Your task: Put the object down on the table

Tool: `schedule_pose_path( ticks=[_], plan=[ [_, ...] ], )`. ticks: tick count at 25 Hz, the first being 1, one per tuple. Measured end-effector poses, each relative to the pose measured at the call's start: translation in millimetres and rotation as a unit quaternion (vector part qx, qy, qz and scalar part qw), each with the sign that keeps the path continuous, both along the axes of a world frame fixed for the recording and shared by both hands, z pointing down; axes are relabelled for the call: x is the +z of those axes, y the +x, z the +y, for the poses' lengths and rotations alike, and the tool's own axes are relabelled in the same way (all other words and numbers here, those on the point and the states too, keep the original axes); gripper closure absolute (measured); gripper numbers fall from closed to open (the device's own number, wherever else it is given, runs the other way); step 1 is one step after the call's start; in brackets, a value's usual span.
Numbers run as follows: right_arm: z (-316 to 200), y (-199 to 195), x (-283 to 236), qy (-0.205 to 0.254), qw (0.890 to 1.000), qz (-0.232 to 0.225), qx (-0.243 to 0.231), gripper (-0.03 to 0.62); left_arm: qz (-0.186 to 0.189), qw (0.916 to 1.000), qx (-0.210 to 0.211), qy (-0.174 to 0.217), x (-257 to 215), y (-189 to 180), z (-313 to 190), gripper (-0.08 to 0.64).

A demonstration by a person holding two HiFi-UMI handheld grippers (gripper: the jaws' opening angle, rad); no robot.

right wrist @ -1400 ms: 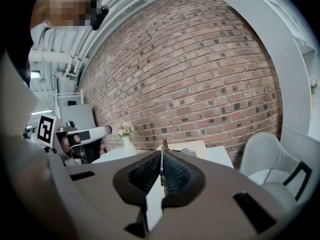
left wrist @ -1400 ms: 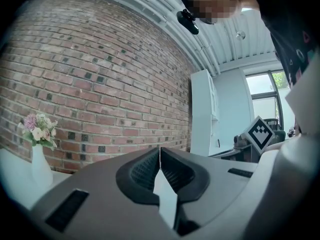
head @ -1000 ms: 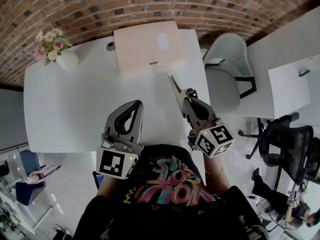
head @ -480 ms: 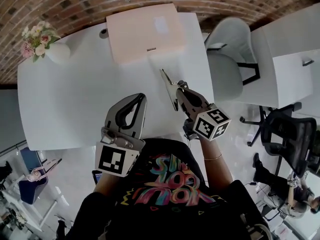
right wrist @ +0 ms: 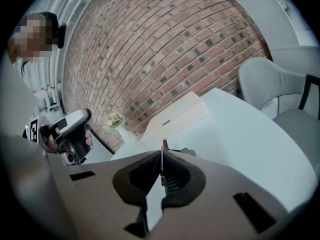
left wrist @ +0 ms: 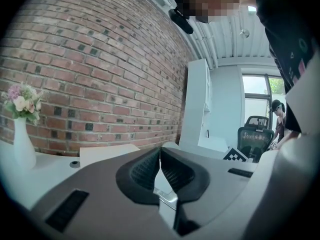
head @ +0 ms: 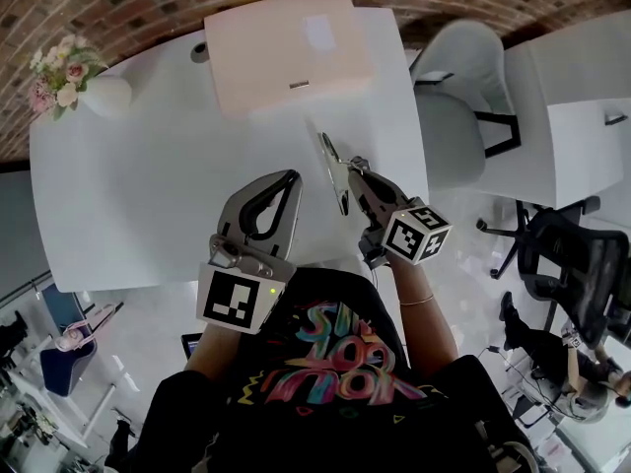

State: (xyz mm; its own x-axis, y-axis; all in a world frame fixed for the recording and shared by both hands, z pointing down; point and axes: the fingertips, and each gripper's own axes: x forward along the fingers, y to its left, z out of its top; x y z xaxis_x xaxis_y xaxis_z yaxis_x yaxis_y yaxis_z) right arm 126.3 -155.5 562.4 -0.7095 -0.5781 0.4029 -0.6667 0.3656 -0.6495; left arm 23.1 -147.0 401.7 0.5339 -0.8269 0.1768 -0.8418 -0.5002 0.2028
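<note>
The right gripper has its 2 jaws squeezed on a thin flat object, held on its edge in the middle of the frame, low over the white table. The left gripper sits just beside it, pressed together with nothing in it. The job looks almost done: the object must still touch down and be let go.

Head view looks steeply down on the table; both gripper views face level toward the brick wall.
</note>
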Motion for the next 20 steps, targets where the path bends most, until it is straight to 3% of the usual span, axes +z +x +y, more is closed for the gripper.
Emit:
schedule_pose_path(
  ticks=[20],
  plan=[
    [4,9,43,-0.073,0.997,-0.031,0.016,0.563,-0.007,0.9999,0.000,-0.011,20,12,2,0.534]
  ],
)
